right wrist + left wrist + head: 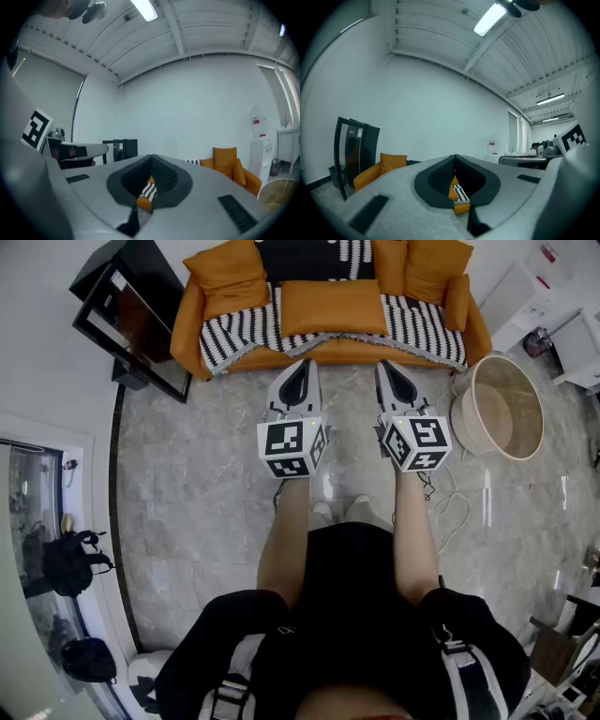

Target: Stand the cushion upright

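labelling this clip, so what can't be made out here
- Left gripper view: the left gripper, shut, hides most of the sofa behind its own body; only a sliver shows at the jaws' notch.
- Right gripper view: the right gripper, also shut, blocks likewise; the flat cushion cannot be picked out.
- Head view: the top edge cuts off the sofa's back.

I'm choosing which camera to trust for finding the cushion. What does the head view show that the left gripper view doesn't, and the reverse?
Only the head view: the orange rectangular cushion in full, lying flat on the seat, and the round beige tub. Only the left gripper view: the long ceiling strip light and distant white desks. Both: the orange sofa, the black cabinet, and the left gripper, jaws shut on nothing.
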Available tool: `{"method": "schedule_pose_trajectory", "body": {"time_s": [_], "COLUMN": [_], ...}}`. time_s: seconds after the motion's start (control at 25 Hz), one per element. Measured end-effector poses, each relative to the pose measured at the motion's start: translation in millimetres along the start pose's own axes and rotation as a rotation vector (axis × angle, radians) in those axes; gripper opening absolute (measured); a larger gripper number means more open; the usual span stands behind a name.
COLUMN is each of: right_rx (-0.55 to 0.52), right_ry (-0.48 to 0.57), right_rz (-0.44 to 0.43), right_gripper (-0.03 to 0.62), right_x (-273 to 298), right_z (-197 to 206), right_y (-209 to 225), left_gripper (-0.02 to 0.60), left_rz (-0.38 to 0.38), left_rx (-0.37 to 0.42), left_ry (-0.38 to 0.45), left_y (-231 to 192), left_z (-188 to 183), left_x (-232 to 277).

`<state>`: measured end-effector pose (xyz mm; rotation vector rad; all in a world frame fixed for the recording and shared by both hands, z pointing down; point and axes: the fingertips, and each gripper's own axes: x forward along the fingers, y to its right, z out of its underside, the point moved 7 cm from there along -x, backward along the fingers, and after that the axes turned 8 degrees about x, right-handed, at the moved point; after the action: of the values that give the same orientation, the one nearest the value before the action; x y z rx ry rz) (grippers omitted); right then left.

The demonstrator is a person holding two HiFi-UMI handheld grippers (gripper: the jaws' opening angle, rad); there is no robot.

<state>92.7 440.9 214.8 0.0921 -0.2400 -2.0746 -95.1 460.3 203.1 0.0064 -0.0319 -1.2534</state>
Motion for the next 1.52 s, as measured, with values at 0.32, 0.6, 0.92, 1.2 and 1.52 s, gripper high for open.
{"method": "schedule_pose_trajectory", "body": {"time_s": [0.32,0.6,0.92,1.2,1.52], "right_rx": [0.016,0.017,0.01,-0.009,0.0], "right_ry": [-0.004,-0.003,-0.017,-0.002,0.051], "right_rz": [0.024,0.075,0.129,0.134,0.1], "right_gripper": [0.009,0.011,0.011,0.011,0.011], "right_x": [6,4,-6,-5,25], "right_z": [6,8,10,3,-9], "right_y": [-6,-4,4,10,13], "left_gripper": [0.009,0.009,0.009,0.009,0.009], "left_rz": [0.01,0.008,0.032,0.037,-0.001], "left_rx": [-0.011,-0.034,-0.06,-0.061,-0.041], "left_ry": [-0.003,-0.007,-0.018,-0.001,-0.009], "left_y": [-10,-22,-25,-27,-51], "left_z": [3,9,18,17,19], "left_x": [0,-1,4,12,25]}}
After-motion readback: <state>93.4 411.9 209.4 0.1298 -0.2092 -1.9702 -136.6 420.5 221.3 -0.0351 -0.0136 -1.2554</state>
